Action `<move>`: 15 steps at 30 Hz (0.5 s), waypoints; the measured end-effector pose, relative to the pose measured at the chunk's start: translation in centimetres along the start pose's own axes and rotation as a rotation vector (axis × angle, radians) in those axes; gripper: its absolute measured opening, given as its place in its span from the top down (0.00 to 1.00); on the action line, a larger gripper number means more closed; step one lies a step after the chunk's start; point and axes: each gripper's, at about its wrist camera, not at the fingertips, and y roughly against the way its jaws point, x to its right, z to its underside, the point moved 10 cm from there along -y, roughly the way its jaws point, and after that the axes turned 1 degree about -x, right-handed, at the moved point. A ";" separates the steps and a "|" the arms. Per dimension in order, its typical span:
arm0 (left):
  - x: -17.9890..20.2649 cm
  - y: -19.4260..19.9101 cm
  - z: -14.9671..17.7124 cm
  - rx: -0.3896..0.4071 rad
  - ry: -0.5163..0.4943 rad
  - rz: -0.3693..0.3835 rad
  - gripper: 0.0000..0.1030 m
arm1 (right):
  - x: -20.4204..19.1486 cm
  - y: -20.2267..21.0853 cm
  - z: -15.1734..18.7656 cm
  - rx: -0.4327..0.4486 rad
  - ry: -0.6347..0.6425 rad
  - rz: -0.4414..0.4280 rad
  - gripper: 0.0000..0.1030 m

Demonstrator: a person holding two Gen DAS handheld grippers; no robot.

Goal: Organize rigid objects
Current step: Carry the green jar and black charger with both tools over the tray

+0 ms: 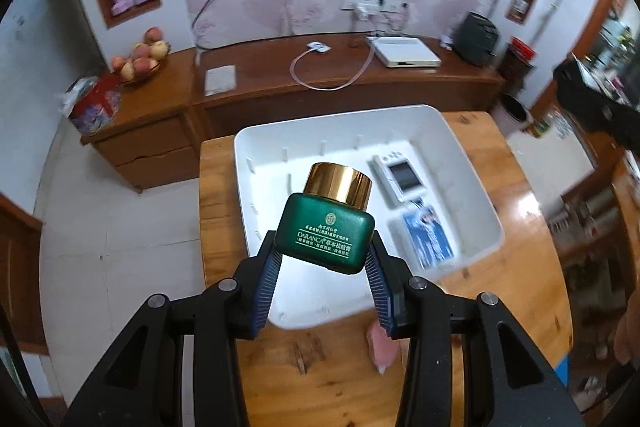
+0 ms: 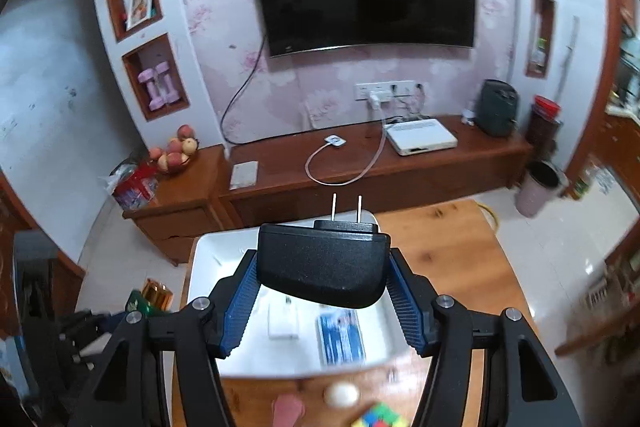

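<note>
My left gripper is shut on a green jar with a gold cap and holds it above the near left part of a white tray. A white handheld device and a blue card pack lie in the tray. My right gripper is shut on a black power adapter, prongs pointing away, above the same tray. The left gripper with the jar shows at the left in the right wrist view. The device and card pack lie below the adapter.
The tray sits on a wooden table. A pink object lies near the table's front; in the right wrist view a white egg-like ball and a colour cube lie beside it. A TV stand is behind.
</note>
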 end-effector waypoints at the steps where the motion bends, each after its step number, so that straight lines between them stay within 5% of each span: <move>1: 0.0 -0.7 0.2 -0.010 0.015 -0.001 0.56 | -0.2 -1.1 -0.6 -0.011 0.009 -0.011 0.39; 7: 0.5 -5.8 1.2 -0.076 0.087 0.000 0.56 | -1.2 -10.5 -0.6 -0.146 0.077 -0.070 0.39; 15: 0.4 -11.5 3.7 -0.172 0.177 0.006 0.57 | -2.6 -21.5 3.9 -0.326 0.213 -0.121 0.39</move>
